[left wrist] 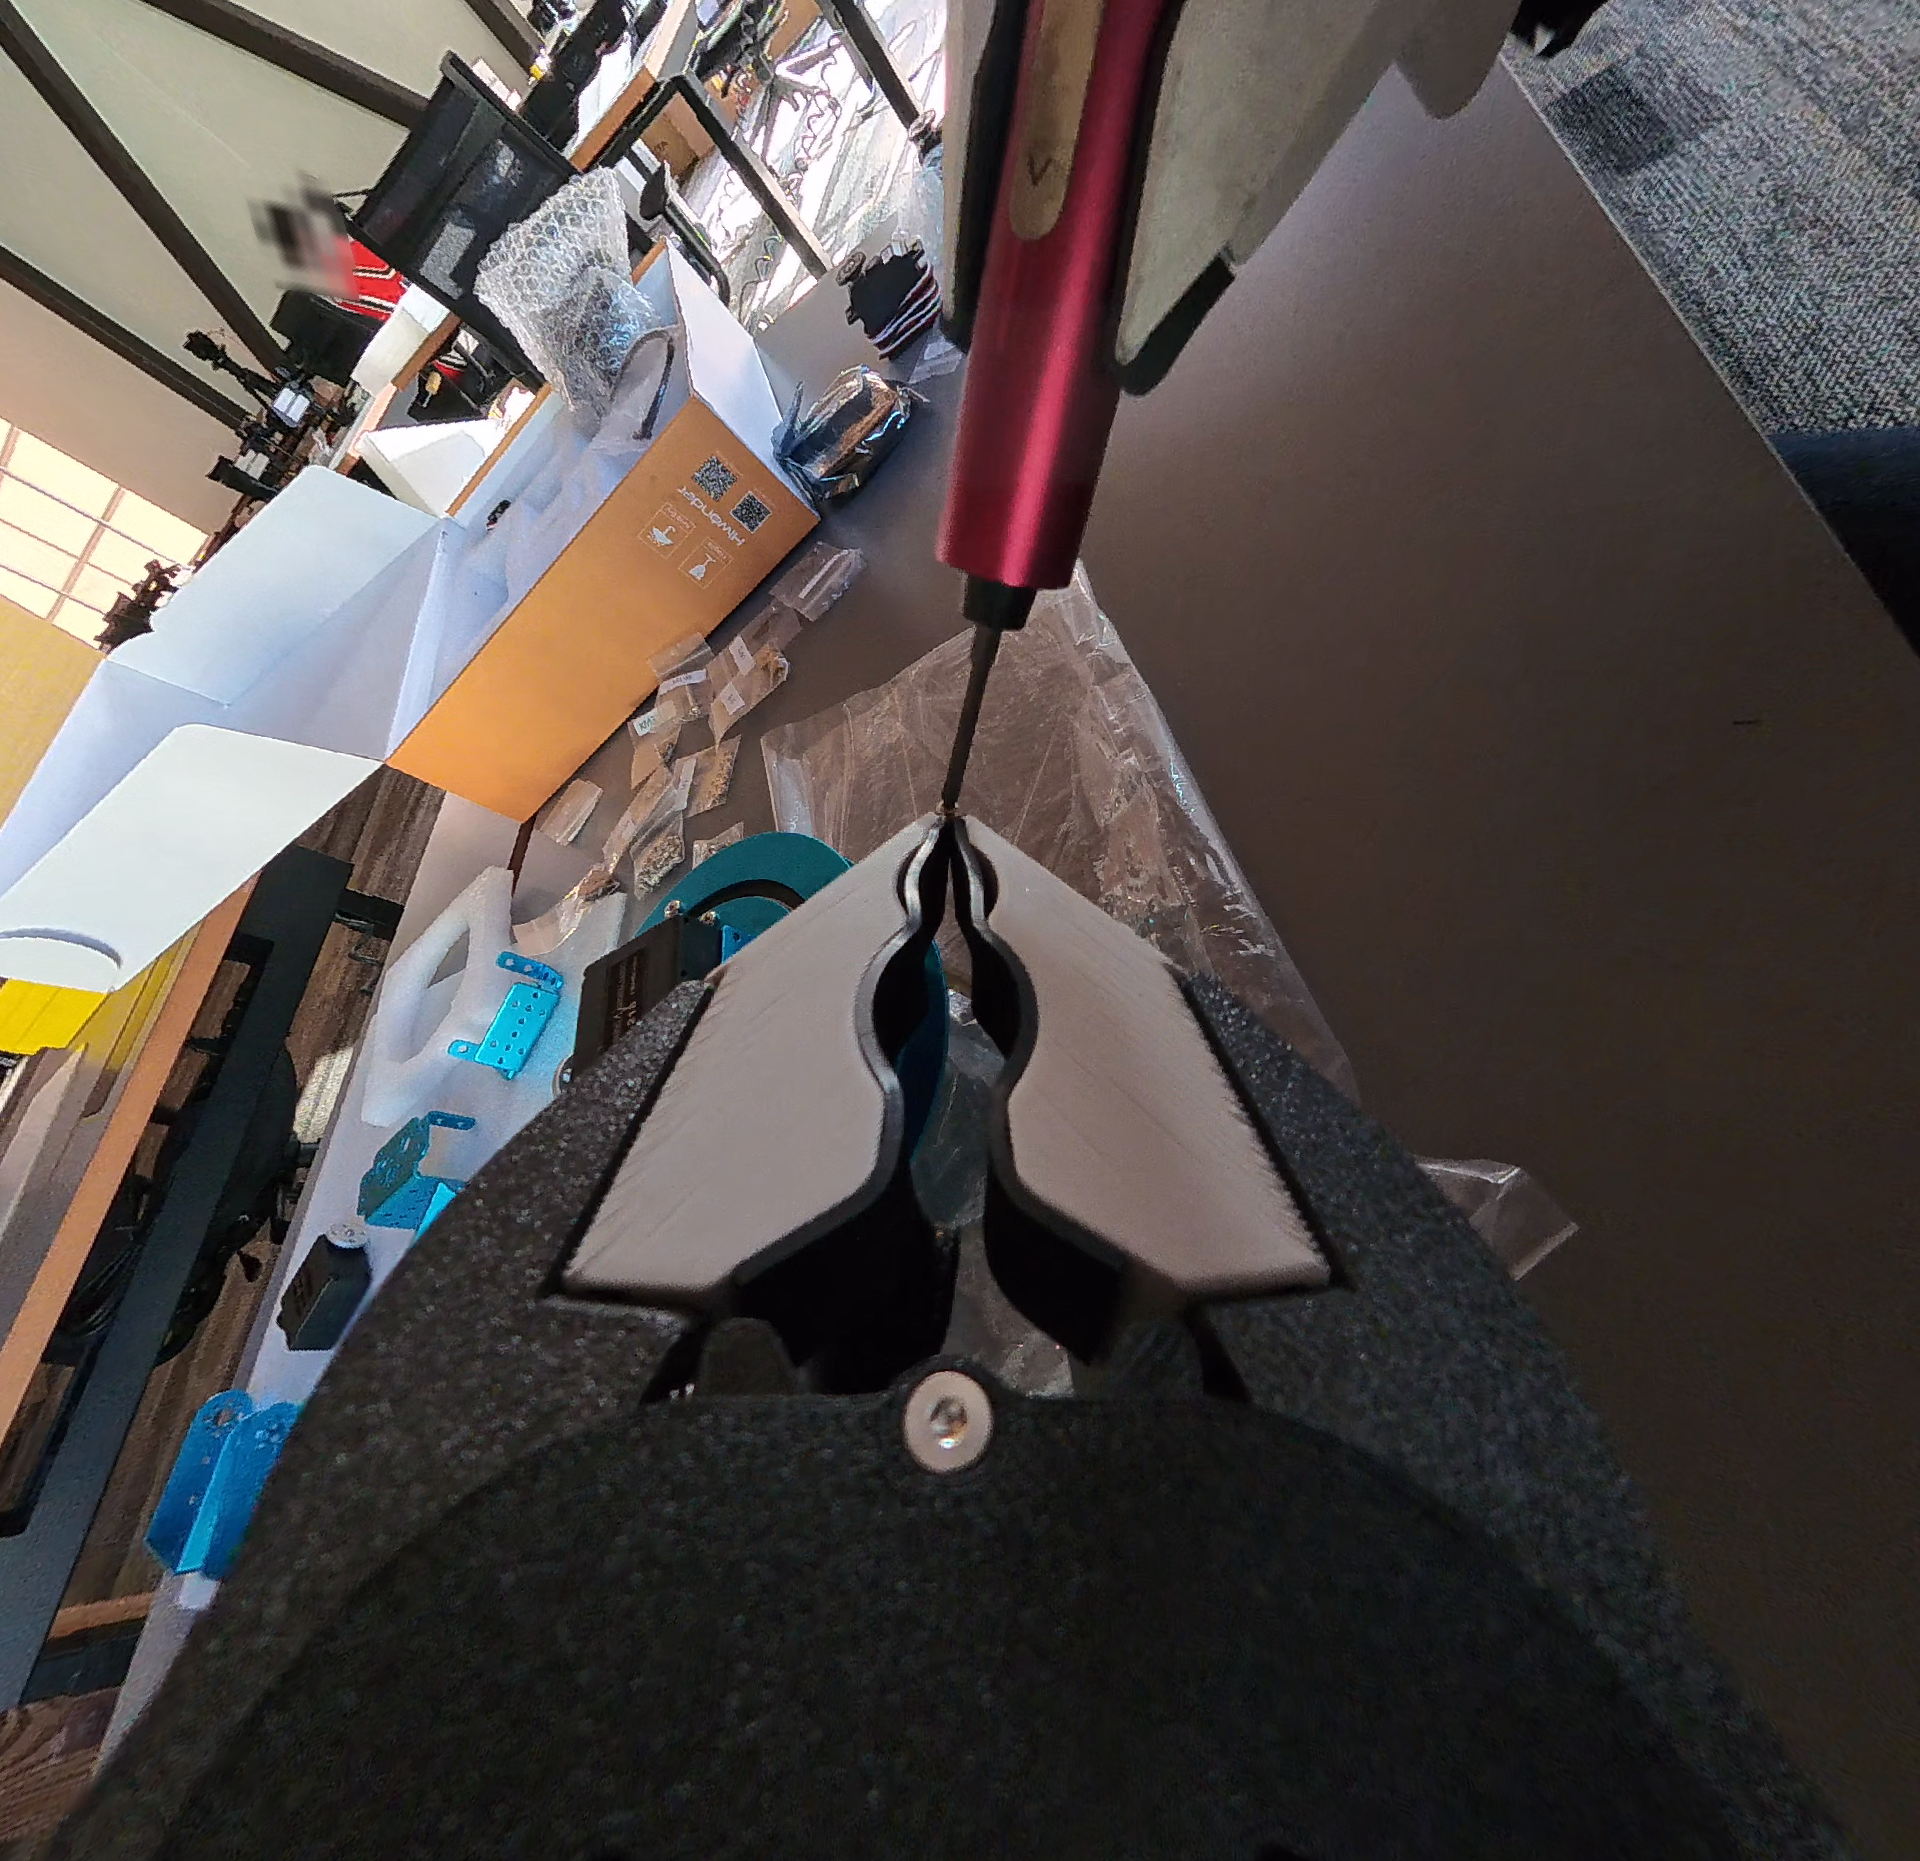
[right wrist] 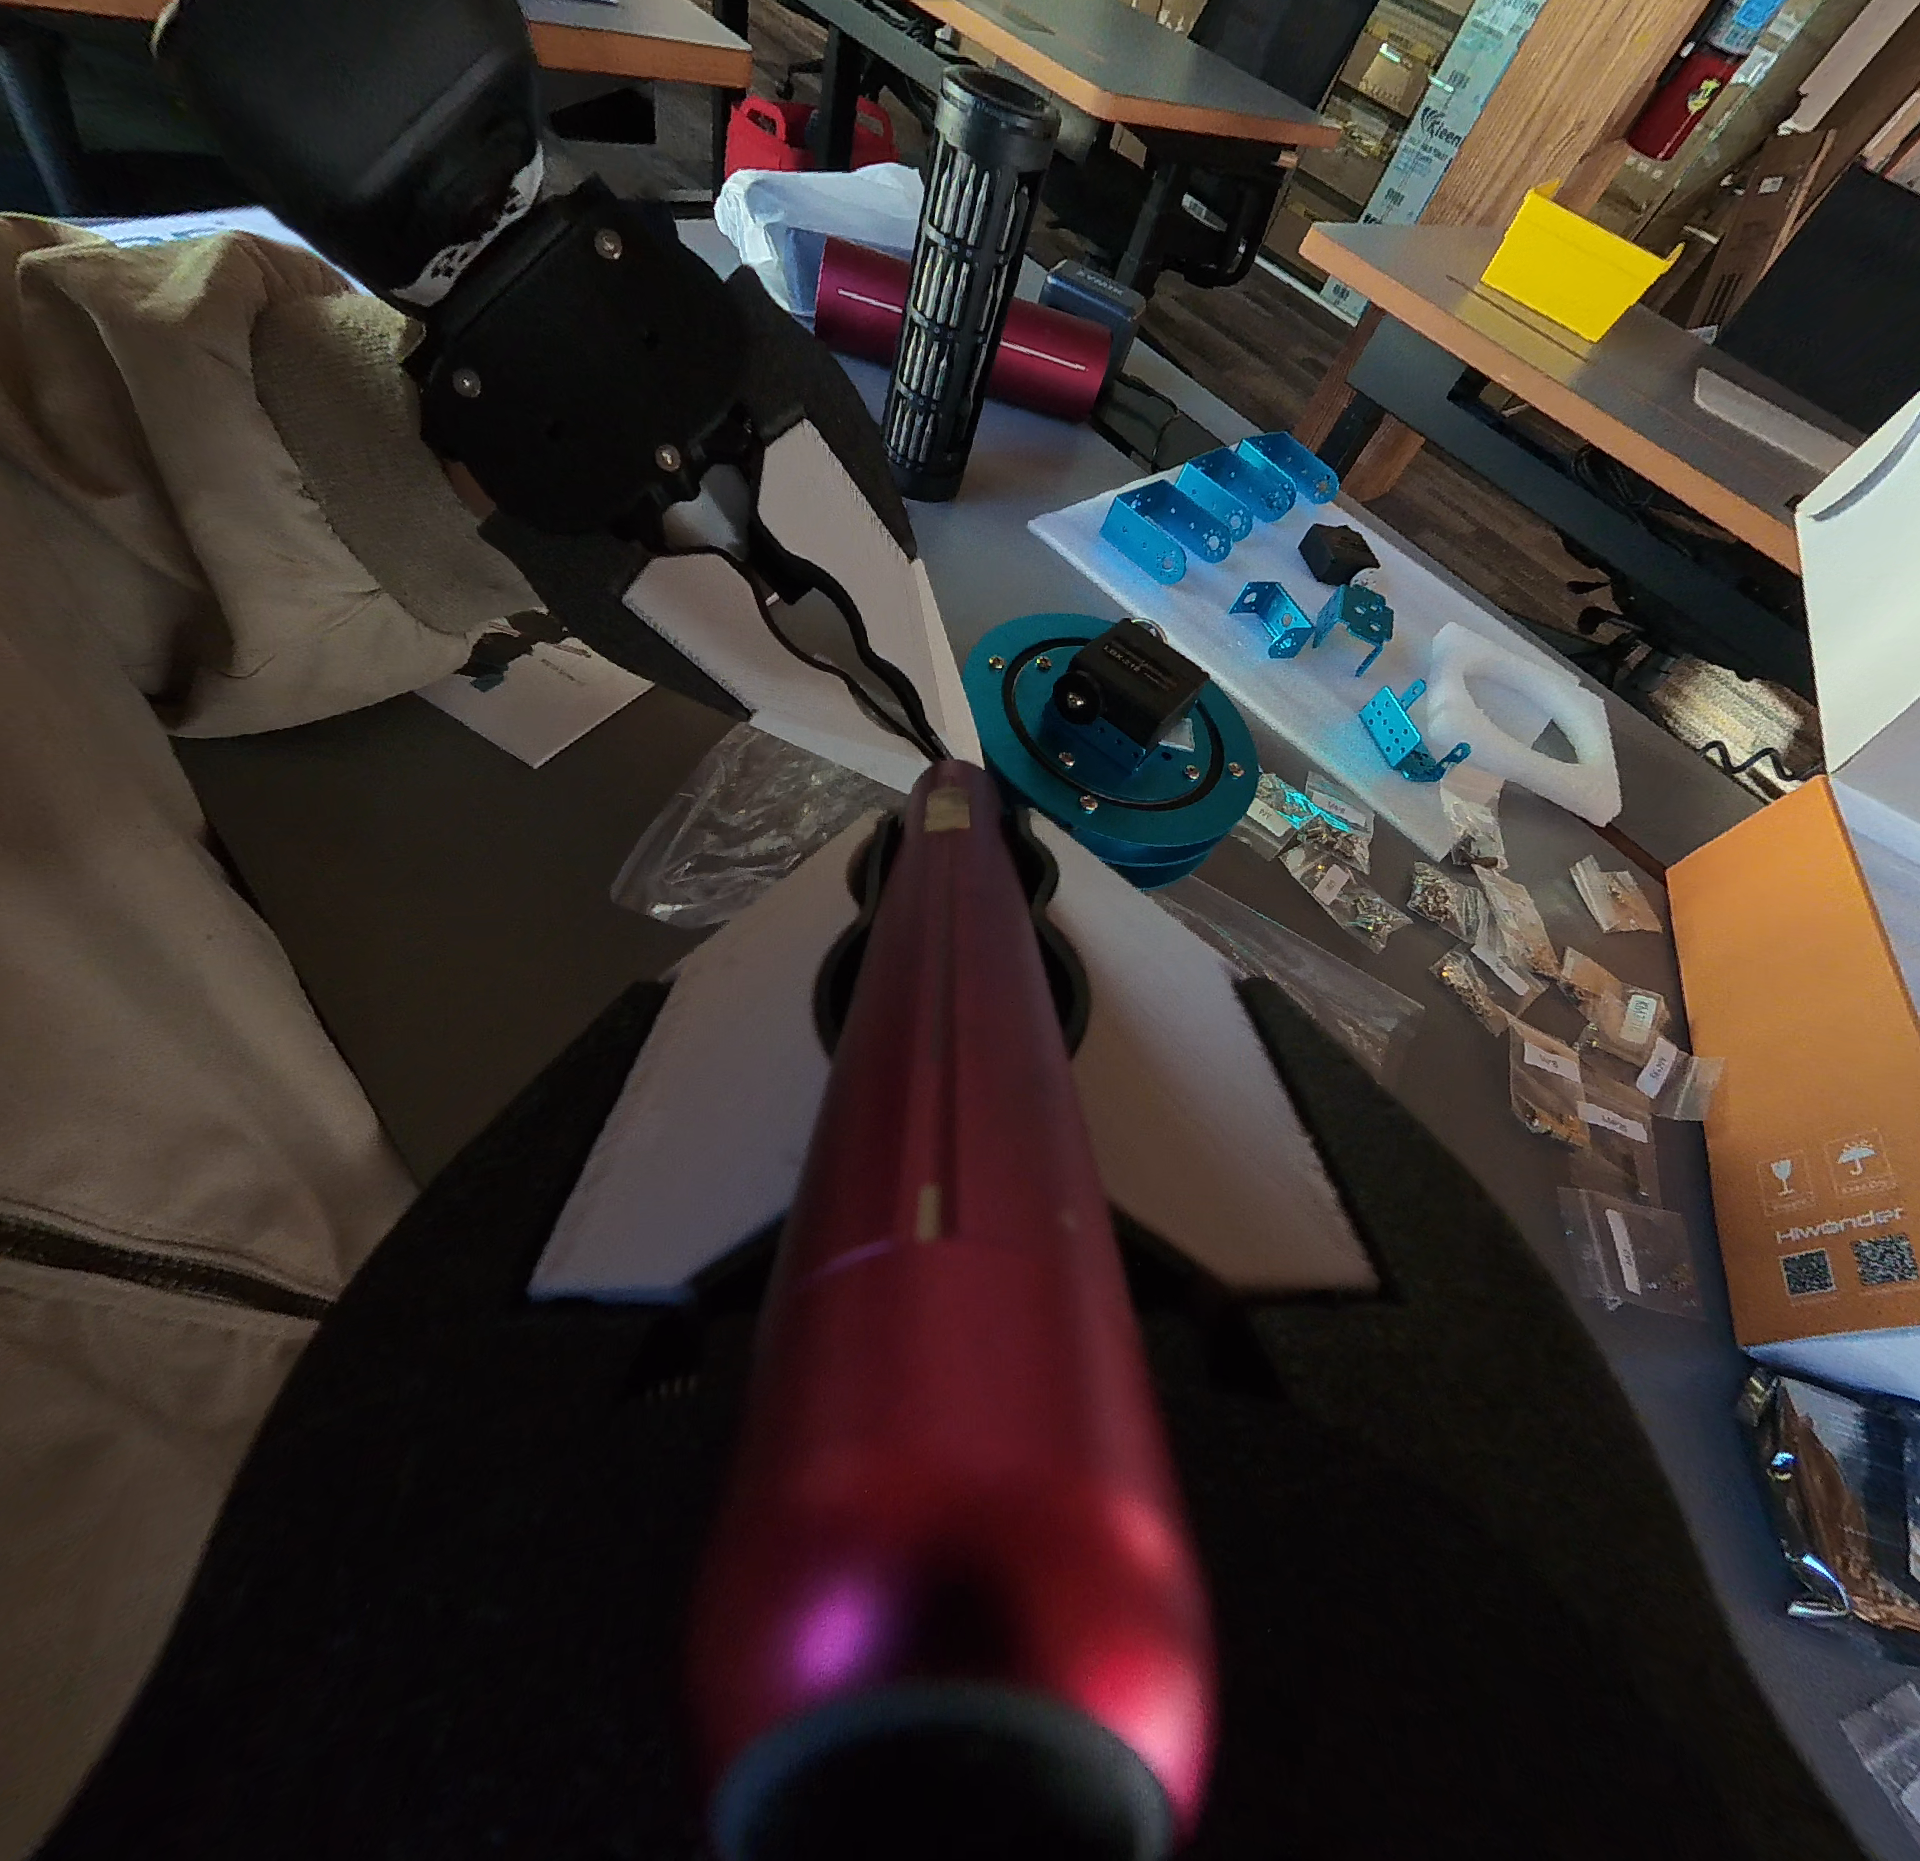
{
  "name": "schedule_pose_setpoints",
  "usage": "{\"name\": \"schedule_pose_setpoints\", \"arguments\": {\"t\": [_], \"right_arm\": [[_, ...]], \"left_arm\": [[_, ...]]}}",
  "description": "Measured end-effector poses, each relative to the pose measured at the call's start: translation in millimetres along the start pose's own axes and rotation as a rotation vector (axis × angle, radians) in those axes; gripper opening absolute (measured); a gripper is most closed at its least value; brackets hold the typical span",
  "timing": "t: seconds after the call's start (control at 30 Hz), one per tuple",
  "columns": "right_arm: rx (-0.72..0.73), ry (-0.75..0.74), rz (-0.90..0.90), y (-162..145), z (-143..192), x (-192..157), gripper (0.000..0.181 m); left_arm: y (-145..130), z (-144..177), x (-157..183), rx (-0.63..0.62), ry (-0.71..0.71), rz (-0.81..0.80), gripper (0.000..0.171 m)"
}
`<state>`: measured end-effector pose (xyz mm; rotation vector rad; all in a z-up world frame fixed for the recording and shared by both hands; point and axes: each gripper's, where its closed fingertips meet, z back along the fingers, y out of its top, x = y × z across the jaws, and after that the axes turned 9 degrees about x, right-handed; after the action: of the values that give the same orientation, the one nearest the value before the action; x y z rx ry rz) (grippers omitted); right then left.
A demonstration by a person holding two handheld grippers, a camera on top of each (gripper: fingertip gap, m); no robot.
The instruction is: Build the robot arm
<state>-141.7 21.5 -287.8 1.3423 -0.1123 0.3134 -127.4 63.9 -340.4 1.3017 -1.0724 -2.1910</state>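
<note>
My right gripper (right wrist: pixel 961 835) is shut on a red powered screwdriver (right wrist: pixel 935 1292) and holds it along its fingers. In the left wrist view the right gripper (left wrist: pixel 1049 346) comes down from the top with the screwdriver (left wrist: pixel 1003 481). Its thin black bit meets the tips of my left gripper (left wrist: pixel 948 832). The left gripper is shut on a tiny brass-coloured screw at the bit's end. It also shows in the right wrist view (right wrist: pixel 935 749), just beyond the screwdriver's nose. A teal round base (right wrist: pixel 1143 814) with a black servo (right wrist: pixel 1138 684) sits just behind both grippers.
An orange-and-white box (right wrist: pixel 1808 1032) stands at the right, with several small bags of screws (right wrist: pixel 1538 980) beside it. Blue metal brackets (right wrist: pixel 1216 502) and white foam (right wrist: pixel 1517 710) lie behind. A black bit holder (right wrist: pixel 966 284) stands upright. A beige sleeve (right wrist: pixel 156 876) fills the left. The tips of one gripper are about 7 cm away from the tips of the other.
</note>
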Motion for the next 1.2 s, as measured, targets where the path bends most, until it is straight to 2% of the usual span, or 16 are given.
{"name": "schedule_pose_setpoints", "arguments": {"t": [0.2,0.37,0.47,0.83,1.0,1.2], "right_arm": [[-0.040,0.003,0.037,-5.6,-2.3,-1.8,0.020],[0.005,0.025,-0.021,-10.9,-2.0,-0.7,0.020],[0.042,0.013,-0.114,-13.1,-1.7,3.3,0.020],[0.273,-0.106,-0.635,-28.2,1.3,12.6,0.019],[0.349,-0.131,-0.726,-29.8,7.4,10.0,0.020],[0.422,-0.153,-0.746,-22.4,17.4,11.2,0.020]], "left_arm": [[-5.5,-1.7,3.4,-0.046,0.004,-0.083,0.000],[-7.9,-2.2,5.4,-0.060,0.001,-0.115,0.000],[-8.3,-3.0,3.1,-0.067,0.021,-0.143,0.000],[-8.4,-5.0,-5.9,-0.071,0.092,-0.203,0.000],[-1.8,-5.1,-6.8,-0.060,0.117,-0.217,0.000],[3.4,-3.5,-10.4,-0.058,0.142,-0.189,0.017]]}}
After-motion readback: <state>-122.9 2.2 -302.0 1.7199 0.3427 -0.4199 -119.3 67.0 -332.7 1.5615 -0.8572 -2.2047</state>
